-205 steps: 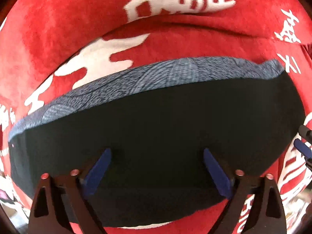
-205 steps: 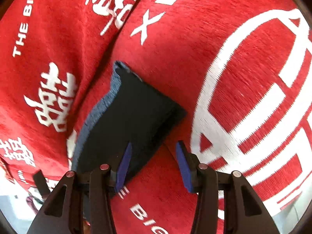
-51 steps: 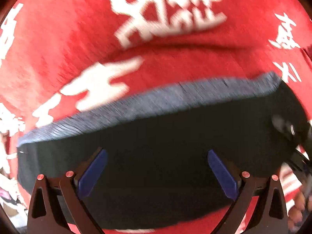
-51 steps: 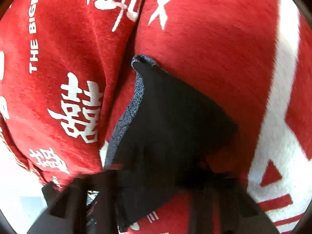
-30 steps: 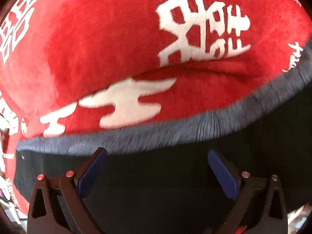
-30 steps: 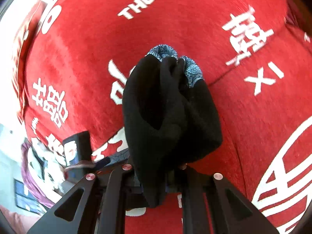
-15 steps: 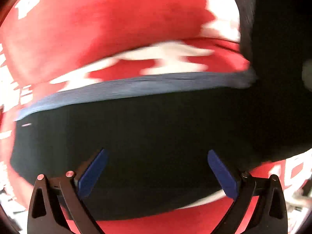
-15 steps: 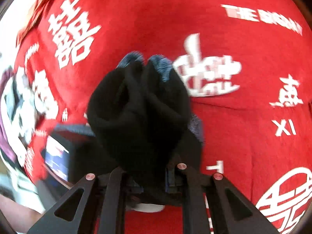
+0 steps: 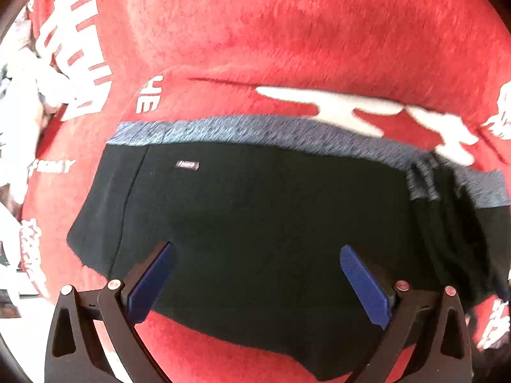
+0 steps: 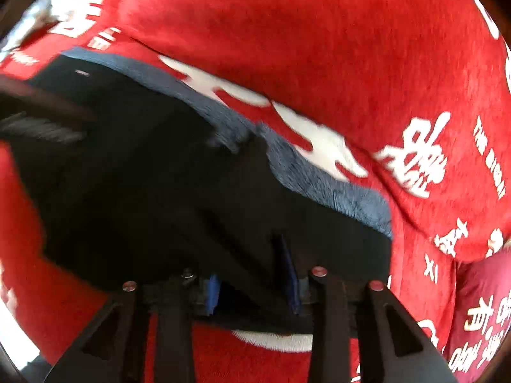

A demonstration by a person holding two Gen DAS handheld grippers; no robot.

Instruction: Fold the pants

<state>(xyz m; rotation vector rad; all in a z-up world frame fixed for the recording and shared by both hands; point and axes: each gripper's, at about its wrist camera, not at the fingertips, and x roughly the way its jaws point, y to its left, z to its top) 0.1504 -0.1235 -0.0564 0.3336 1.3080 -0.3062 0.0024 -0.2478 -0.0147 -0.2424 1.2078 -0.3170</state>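
— Two grippers over one garment; where do the pants lie?
— Flat on the red blanket with white lettering, grey-blue waistband along the far side, small label near its left end.
— And the left gripper?
— Fingers spread wide above the black cloth, grasping nothing.
— The right gripper?
— Its jaws have just been opening; a fold of the pants sits between the blue pads, which stand apart, so the cloth looks released.
— Anything else?
— A darker red cloth at the blanket's right edge.
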